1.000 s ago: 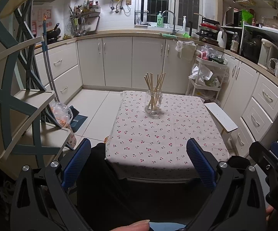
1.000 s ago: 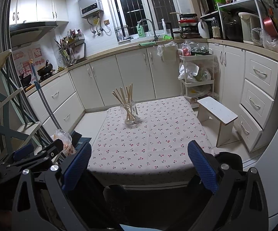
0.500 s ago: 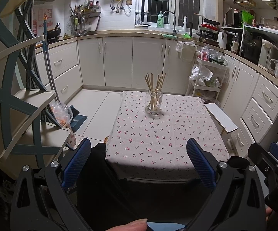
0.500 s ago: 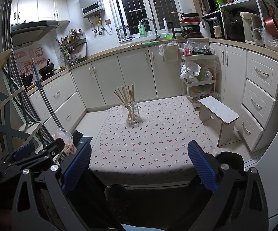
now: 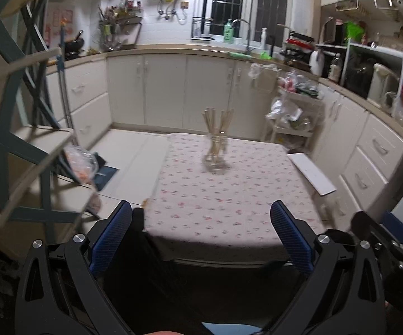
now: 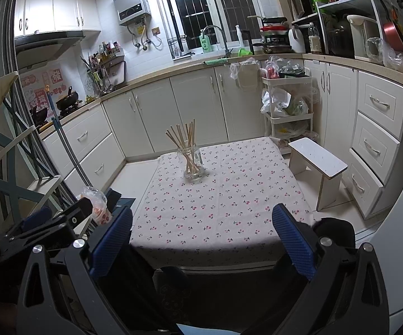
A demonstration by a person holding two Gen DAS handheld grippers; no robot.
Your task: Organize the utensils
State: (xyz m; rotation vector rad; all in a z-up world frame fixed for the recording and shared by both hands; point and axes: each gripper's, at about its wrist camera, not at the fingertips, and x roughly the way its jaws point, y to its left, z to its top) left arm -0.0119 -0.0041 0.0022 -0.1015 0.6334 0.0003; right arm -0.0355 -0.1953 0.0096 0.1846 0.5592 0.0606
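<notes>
Left gripper [image 5: 201,230]: jaws spread wide, nothing between blue pads [image 5: 111,240]; held low before near edge of table [image 5: 229,217], well short of it, pointing level across it. Left view blurred.

Right gripper [image 6: 202,234]: jaws equally wide, empty, blue pads [image 6: 293,240] clear; same low pose at table's near edge. Left gripper's black frame visible beside it, off table's left corner. Both apart, side by side.
</notes>
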